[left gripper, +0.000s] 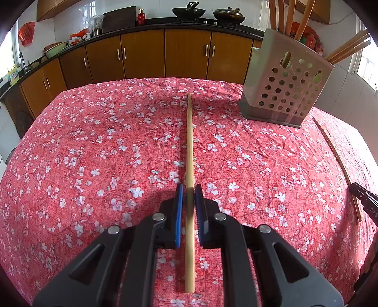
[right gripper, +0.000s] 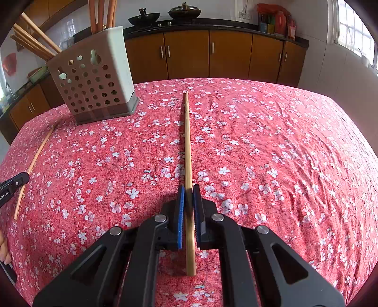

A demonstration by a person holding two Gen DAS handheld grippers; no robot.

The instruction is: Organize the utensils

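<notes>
In the left wrist view my left gripper is shut on a pale wooden chopstick, blue pads pressing both its sides. The stick runs straight ahead over the red flowered tablecloth. My right gripper is shut the same way on a second chopstick. Each gripper shows at the edge of the other view: the right gripper on its stick, the left gripper on its stick. A perforated grey utensil holder stands at the far side between them, holding several wooden sticks.
Brown kitchen cabinets under a dark counter run behind the table, with two woks on the stove. Windows sit at the right. A person's hand shows at the left edge of the right wrist view.
</notes>
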